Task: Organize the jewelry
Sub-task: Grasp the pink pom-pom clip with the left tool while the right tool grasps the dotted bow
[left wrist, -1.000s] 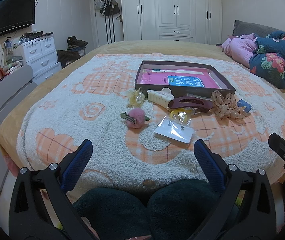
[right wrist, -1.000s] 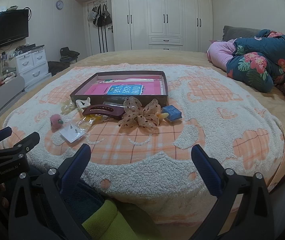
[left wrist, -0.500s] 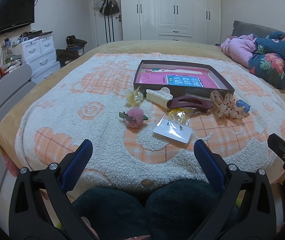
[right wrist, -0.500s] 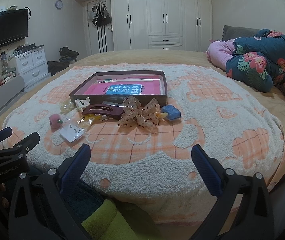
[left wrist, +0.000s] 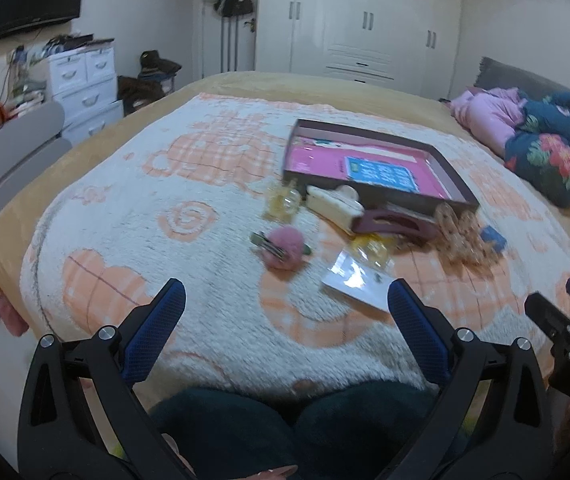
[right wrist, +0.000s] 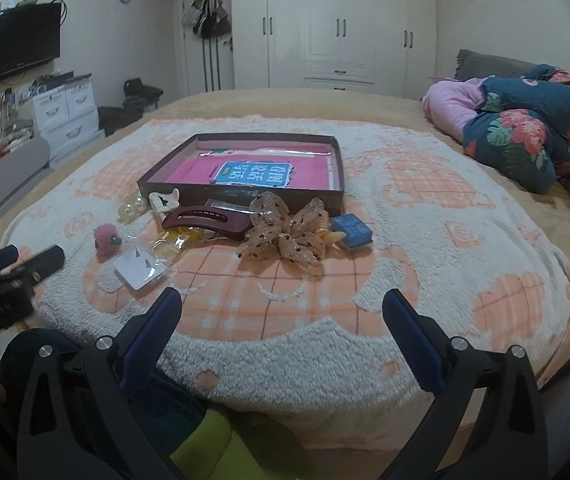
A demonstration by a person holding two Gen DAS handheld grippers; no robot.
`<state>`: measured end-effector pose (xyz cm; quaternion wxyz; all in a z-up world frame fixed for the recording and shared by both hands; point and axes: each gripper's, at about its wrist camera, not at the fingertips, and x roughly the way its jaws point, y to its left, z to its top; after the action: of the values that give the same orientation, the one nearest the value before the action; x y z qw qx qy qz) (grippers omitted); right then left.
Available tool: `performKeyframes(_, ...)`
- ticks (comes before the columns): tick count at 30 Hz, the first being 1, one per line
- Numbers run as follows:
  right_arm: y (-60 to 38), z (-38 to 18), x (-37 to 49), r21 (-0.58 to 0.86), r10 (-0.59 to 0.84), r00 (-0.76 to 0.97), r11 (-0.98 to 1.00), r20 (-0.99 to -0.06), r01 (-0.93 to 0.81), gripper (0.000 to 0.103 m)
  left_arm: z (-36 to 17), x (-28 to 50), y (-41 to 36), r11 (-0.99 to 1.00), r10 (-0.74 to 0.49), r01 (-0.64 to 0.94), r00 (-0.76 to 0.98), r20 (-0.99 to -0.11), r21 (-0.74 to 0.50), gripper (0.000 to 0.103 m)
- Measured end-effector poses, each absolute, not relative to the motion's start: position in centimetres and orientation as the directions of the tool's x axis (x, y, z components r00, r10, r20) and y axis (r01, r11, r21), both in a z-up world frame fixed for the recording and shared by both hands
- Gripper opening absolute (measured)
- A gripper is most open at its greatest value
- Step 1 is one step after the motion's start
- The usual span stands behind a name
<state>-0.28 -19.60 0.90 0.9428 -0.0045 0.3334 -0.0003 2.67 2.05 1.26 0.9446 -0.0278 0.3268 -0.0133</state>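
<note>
Nothing is sitting sorted yet: the hair clips, bow (right wrist: 285,232) and earring card (right wrist: 137,271) are all lying just in front of the shallow box (right wrist: 245,196) on the bed, while the left tool (left wrist: 285,312) and right tool (right wrist: 283,312) are hovering wide, holding nothing.

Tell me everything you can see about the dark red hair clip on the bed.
The dark red hair clip is a long, curved barrette, apparently glossy plastic, with a slot along its length. It lies flat on the blanket, just in front of the box, touching the sheer bow. Neither gripper holds it.
</note>
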Motion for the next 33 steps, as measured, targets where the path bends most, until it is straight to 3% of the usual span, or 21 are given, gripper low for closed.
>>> performKeyframes(8,-19.4,-0.1,5.2,-0.016,0.019,0.727,0.999,-0.686,-0.041,0.097,1.6,5.9,5.5,0.994,-0.001,-0.067,0.767,-0.642,-0.082,0.093)
performKeyframes(21,-21.3,-2.4,11.5,0.052,0.037,0.666,0.999,-0.745,0.004,0.097,-1.3,12.3,3.5,0.988,-0.157,0.112,0.668,-0.727,-0.110,0.092)
performKeyframes(29,-21.9,-4.4,13.0,0.060,0.029,0.627,0.998,-0.778,0.028,0.097,-4.4,16.1,2.5,0.984,-0.176,0.126,0.543,-0.821,-0.128,0.071)
performKeyframes(33,-21.4,-5.2,13.8,0.083,0.047,0.600,0.996,-0.798,0.032,0.075,-4.9,16.3,2.5,0.982,-0.183,0.132,0.529,-0.829,-0.133,0.060)
